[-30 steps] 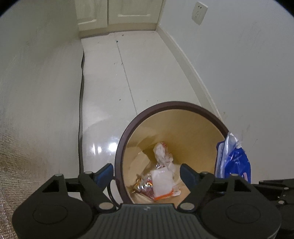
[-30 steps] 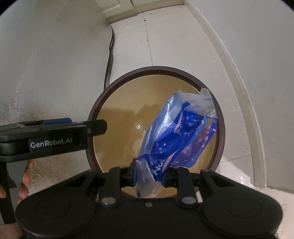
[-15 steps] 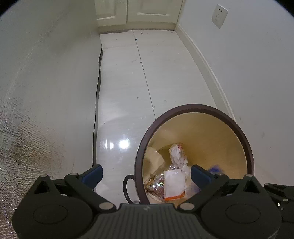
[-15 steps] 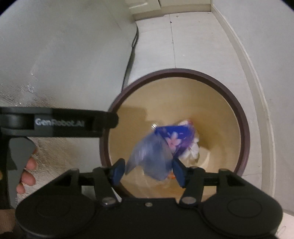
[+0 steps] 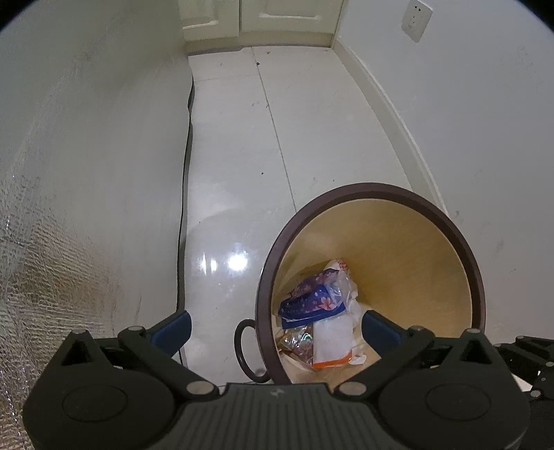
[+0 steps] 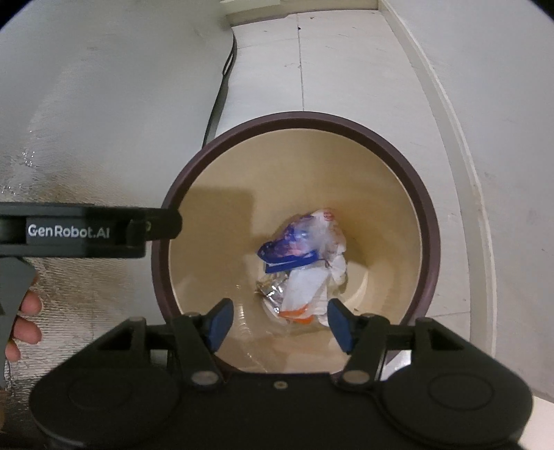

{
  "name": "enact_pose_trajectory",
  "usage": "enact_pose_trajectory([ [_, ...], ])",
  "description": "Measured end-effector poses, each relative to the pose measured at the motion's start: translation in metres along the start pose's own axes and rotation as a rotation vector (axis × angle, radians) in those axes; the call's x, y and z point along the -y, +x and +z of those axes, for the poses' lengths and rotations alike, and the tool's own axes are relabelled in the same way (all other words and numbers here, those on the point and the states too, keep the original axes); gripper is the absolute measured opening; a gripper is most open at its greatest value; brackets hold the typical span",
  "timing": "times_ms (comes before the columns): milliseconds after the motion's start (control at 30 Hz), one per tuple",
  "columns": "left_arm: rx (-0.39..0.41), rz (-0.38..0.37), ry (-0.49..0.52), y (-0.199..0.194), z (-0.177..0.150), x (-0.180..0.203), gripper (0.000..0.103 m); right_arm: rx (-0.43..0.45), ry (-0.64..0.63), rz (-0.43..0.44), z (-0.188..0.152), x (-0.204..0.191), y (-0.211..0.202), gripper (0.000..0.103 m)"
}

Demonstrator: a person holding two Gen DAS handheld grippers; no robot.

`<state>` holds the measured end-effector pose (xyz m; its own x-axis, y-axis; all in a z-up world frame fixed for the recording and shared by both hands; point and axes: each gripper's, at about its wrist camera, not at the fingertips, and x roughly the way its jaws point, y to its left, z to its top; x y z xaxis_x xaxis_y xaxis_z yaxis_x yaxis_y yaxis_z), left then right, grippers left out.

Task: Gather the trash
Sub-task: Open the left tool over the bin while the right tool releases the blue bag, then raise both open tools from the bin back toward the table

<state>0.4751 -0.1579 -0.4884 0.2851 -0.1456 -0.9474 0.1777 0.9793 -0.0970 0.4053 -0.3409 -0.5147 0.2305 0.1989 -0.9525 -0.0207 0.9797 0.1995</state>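
1. Floor (image 5: 242, 145): glossy white tiles with thin grout lines and small dark specks; a bright light glare sits on it at 9 o'clock of the bin.
2. Room: narrow corridor-like space. A white wall (image 5: 467, 104) with a baseboard runs along the right, with a wall socket (image 5: 416, 19) at 1 o'clock in the left wrist view. Cream cabinet doors (image 5: 263, 14) close the far end at 12 o'clock.
3. Left side: a pale surface with crinkled silvery foil texture (image 5: 31, 270) low down; a black cable (image 5: 183, 207) runs along its foot on the floor.
4. Trash bin (image 6: 431, 242): round, dark brown rim, tan inside, standing on the floor close to the right baseboard. A dark ring handle (image 5: 242, 349) shows on its outer side at 7 o'clock.
5. Blue flowered wrapper (image 6: 287, 251) lies at the bottom of the bin on top of other trash: white bag with orange edge (image 6: 304, 294), shiny foil wrapper (image 6: 273, 287).
6. Right tongs (image 6: 279, 325): spread apart, holding nothing, above the bin mouth.
7. Left tongs (image 5: 275, 329): spread wide, holding nothing, straddling the bin's near rim.
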Motion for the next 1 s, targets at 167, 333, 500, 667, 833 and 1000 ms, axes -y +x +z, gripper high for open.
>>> enact_pose_trajectory([
  [167,-0.015,0.006,0.004,0.003,0.000,0.000,0.103,-0.009,-0.010,-0.029,0.000,-0.001,-0.001,0.071],
  [333,-0.026,0.015,0.010,0.005,0.000,0.002,0.103,0.002,-0.002,-0.049,-0.002,0.005,-0.008,0.079],
  [500,-0.029,0.023,0.014,0.004,-0.004,0.002,0.103,0.025,0.007,-0.080,-0.003,0.009,-0.018,0.091],
  [667,-0.026,0.028,0.019,-0.001,-0.007,0.003,0.103,0.057,0.013,-0.111,-0.001,0.016,-0.028,0.100],
  [833,-0.017,0.033,0.025,-0.009,-0.009,0.006,0.103,0.082,0.035,-0.142,-0.002,0.022,-0.038,0.103],
  [1000,-0.023,0.018,0.026,-0.016,-0.013,0.006,0.103,0.078,0.035,-0.169,-0.004,0.022,-0.041,0.103],
])
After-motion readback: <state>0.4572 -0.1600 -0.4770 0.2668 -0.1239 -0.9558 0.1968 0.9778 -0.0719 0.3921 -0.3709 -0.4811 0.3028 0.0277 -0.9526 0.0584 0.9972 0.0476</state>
